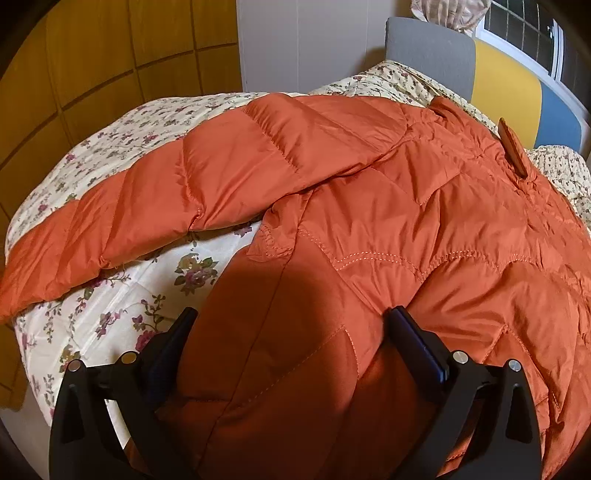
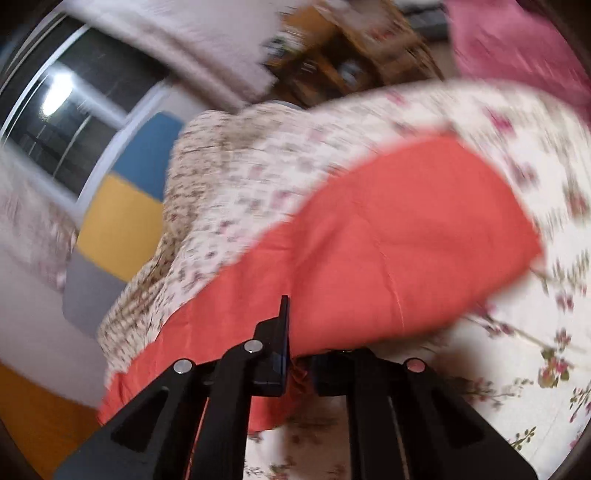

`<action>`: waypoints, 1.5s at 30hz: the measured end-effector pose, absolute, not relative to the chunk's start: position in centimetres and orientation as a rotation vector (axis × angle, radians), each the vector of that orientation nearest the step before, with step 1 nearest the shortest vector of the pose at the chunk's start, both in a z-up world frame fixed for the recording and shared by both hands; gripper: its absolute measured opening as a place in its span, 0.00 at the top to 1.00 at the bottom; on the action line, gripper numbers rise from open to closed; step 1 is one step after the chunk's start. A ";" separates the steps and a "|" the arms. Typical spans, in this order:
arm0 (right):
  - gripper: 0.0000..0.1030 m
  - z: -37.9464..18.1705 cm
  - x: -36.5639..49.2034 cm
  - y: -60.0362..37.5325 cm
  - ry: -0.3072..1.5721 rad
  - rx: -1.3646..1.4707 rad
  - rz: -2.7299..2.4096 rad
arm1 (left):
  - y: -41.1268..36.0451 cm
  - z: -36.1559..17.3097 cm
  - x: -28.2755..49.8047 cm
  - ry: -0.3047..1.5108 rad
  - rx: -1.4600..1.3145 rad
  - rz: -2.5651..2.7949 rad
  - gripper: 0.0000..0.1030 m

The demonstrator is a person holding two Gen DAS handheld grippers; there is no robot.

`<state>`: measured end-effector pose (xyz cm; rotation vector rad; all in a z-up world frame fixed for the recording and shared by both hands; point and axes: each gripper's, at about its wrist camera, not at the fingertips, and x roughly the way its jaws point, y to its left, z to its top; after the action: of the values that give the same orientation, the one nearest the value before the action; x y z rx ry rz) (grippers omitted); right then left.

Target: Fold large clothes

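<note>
An orange quilted down jacket [image 1: 369,206] lies spread on a floral bedspread [image 1: 122,302], back up, with one sleeve [image 1: 147,206] stretched out to the left. My left gripper [image 1: 291,317] is open, its fingers [image 1: 417,339] standing wide on either side of the jacket's lower hem. In the blurred right wrist view, my right gripper [image 2: 295,332] is shut on the orange jacket fabric [image 2: 388,240], which bunches between the fingers [image 2: 280,339] and drapes up and to the right over the bedspread [image 2: 517,350].
A padded headboard with grey, yellow and blue panels [image 1: 506,96] stands at the back by a window [image 1: 528,33]. Wooden wardrobe doors [image 1: 92,55] stand to the left of the bed. A pink cloth [image 2: 517,40] shows at the top right of the right wrist view.
</note>
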<state>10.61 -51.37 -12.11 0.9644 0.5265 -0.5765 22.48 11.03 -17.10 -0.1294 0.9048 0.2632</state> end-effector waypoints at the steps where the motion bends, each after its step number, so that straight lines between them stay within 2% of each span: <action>1: 0.92 -11.3 11.0 -50.4 0.522 0.909 -0.568 | 11.2 -17.1 22.4 0.904 -0.138 0.258 0.03; 8: 0.93 -6.0 16.3 -40.3 0.495 0.451 -0.400 | 11.2 -17.0 22.2 0.887 -0.145 0.259 0.03; 13: 0.93 -5.1 19.5 -31.1 0.479 0.143 -0.260 | 11.4 -17.1 22.2 0.880 -0.151 0.257 0.03; 24: 0.93 -10.1 25.1 -16.6 0.493 -0.376 -0.076 | 11.5 -17.1 22.1 0.875 -0.153 0.256 0.03; 32: 0.93 -12.8 26.3 -10.2 0.448 -0.578 0.113 | 11.4 -17.2 22.2 0.872 -0.151 0.258 0.03; 35: 0.93 -14.9 26.9 -7.8 0.488 -0.692 0.183 | 11.4 -17.2 22.2 0.871 -0.151 0.258 0.03; 37: 0.90 -17.1 27.6 -6.4 0.535 -0.783 0.203 | 11.4 -17.2 22.1 0.871 -0.151 0.258 0.03; 41: 0.89 -18.0 28.5 -6.0 0.522 -0.824 0.194 | 11.4 -17.2 22.2 0.870 -0.151 0.259 0.03; 43: 0.83 -18.1 28.6 -6.0 0.512 -0.837 0.195 | 11.4 -17.2 22.2 0.870 -0.151 0.258 0.03; 45: 0.65 -17.9 28.6 -6.2 0.512 -0.838 0.196 | 11.4 -17.2 22.2 0.871 -0.151 0.258 0.03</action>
<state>28.61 -6.23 -17.85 -0.8383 0.5125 0.1964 22.24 11.44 -17.22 -0.1511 0.8707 0.2582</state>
